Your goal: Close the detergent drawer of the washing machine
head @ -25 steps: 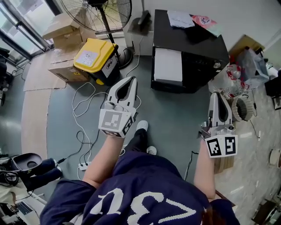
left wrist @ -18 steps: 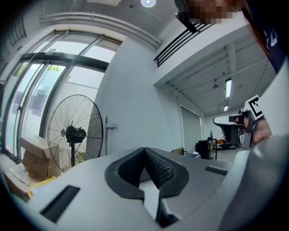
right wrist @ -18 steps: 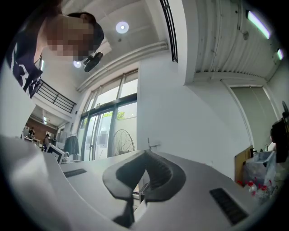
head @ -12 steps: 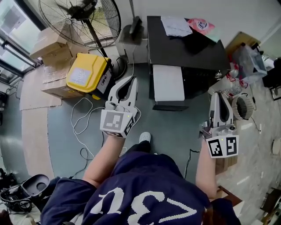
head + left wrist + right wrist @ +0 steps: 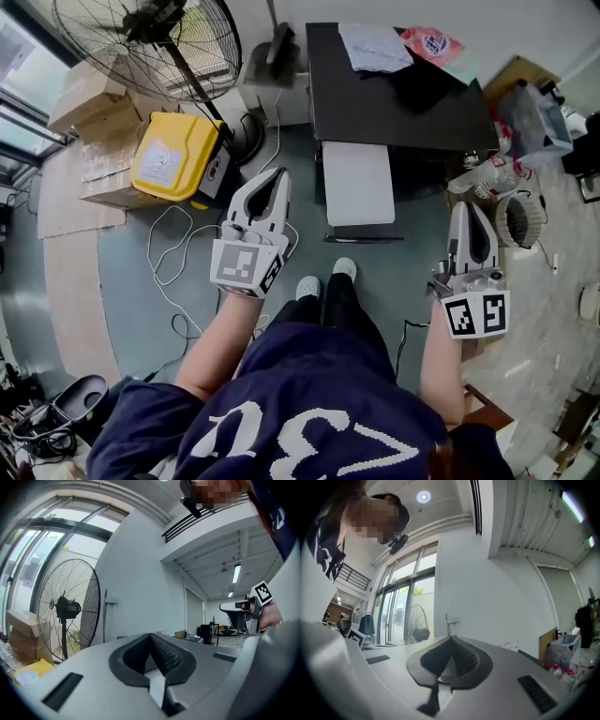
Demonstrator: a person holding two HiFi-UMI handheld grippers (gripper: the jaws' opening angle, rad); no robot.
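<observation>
Facing the washing machine (image 5: 412, 108) with left gripper (image 5: 278, 174) and right gripper (image 5: 469, 208) pinched shut, empty, apparently to push the pale drawer (image 5: 358, 183).

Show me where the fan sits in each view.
Head view: fan at the top left corner.
Left gripper view: fan large, at the left side.
Right gripper view: fan small, just left of centre.
Shared landmark: the white wall, to the fan's right in all three.
</observation>
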